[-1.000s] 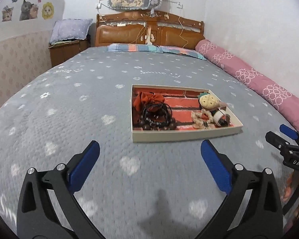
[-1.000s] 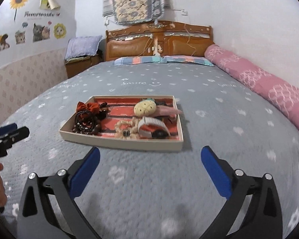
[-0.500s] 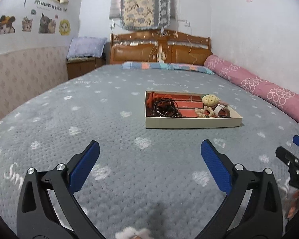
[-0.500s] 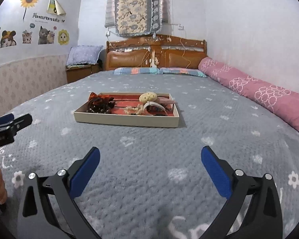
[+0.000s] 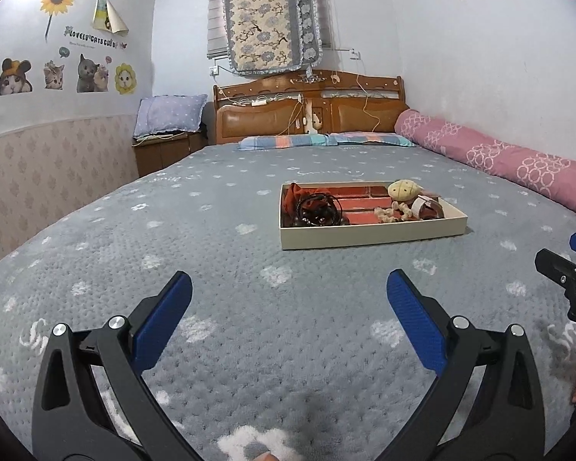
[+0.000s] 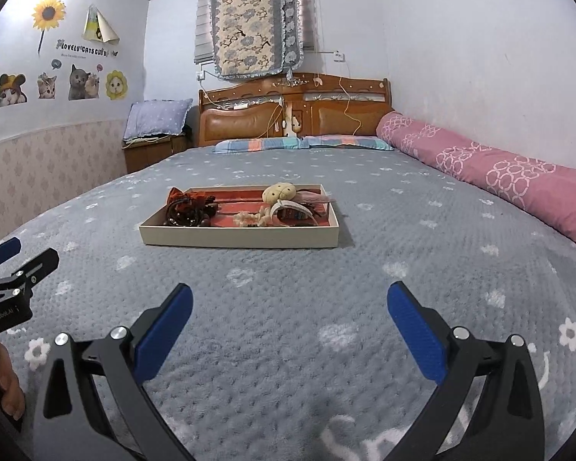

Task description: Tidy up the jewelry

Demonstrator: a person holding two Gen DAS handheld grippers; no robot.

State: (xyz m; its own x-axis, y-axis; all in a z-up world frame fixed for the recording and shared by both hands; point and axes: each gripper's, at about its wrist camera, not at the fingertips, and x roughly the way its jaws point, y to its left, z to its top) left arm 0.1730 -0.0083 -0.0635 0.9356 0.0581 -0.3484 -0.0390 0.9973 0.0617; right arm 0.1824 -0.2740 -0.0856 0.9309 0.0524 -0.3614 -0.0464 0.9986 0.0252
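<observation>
A shallow cream tray [image 5: 368, 235] [image 6: 238, 237] with a red lining lies on the grey bed. It holds a red scrunchie [image 5: 297, 196] [image 6: 180, 196], dark bead bracelets [image 5: 318, 213] [image 6: 188, 217], a yellow plush clip [image 5: 403, 190] [image 6: 279, 192], a pale beaded piece [image 5: 393, 213] [image 6: 251, 217] and a white band [image 5: 422, 203] [image 6: 292, 207]. My left gripper [image 5: 288, 296] is open and empty, low over the bed, well short of the tray. My right gripper [image 6: 288, 307] is also open and empty, and shows at the left view's right edge [image 5: 568, 269].
The grey blanket [image 5: 211, 230] covers the whole bed. A pink rolled quilt [image 5: 499, 157] [image 6: 480, 161] lies along the right wall. A wooden headboard [image 5: 307, 115] and striped pillows [image 5: 326, 140] stand at the far end, a bedside cabinet [image 5: 165, 150] at far left.
Both grippers have pulled back from the tray and dropped lower over the bed, tilting up toward level, so the tray looks smaller and farther. Both stayed open and empty.
</observation>
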